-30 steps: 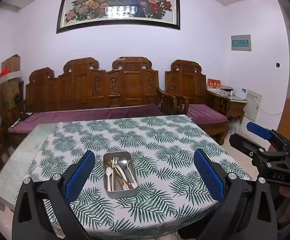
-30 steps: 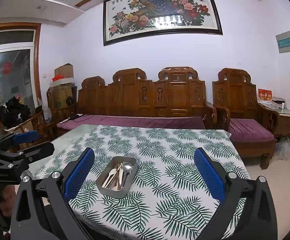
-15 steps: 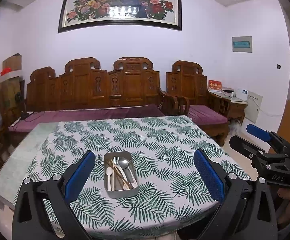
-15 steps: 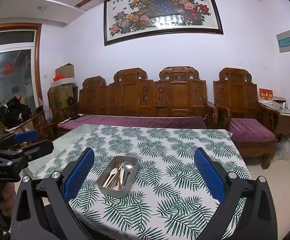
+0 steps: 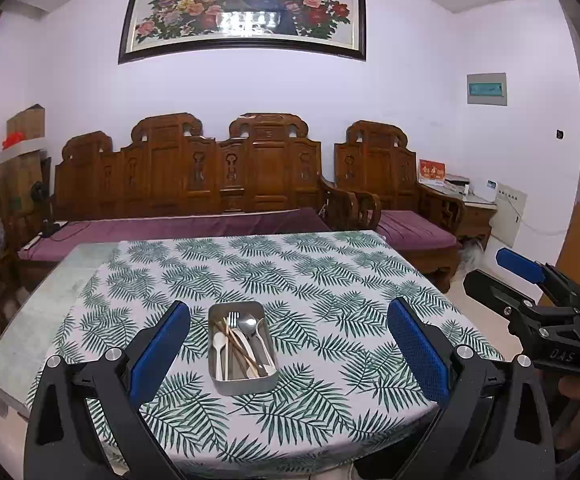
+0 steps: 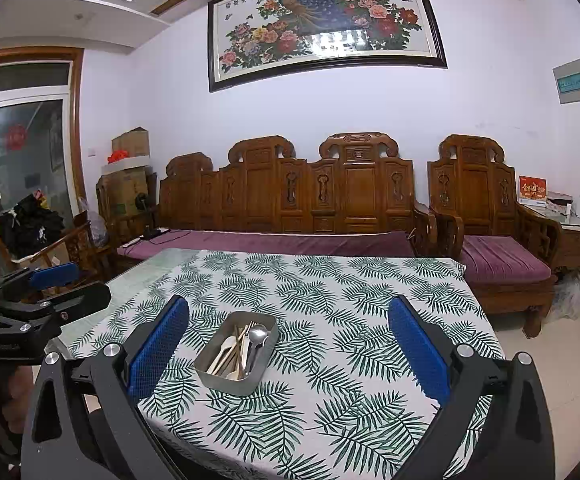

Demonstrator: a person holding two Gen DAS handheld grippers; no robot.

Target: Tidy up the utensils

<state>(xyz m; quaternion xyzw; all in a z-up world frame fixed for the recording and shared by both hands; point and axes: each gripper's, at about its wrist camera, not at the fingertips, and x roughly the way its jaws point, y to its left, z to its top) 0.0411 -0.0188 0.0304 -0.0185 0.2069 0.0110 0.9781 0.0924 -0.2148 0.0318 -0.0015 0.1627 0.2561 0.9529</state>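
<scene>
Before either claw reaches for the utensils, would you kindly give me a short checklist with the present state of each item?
1. Left claw open and empty: ok.
2. Right claw open and empty: ok.
3. Metal tray flat on the leaf-print tablecloth, away from the edges: ok.
4. Utensils separated for a single pick: not ok; metal spoon, fork, chopsticks and white spoon overlap.
5. Destination for sorted utensils in view: not ok; only the tray shows.
6. Path to the tray unobstructed: ok.

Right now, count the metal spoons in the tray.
1. The metal spoon lies in the tray, its bowl toward the far end, just right of the fork. More could be hidden under the other utensils.
</scene>
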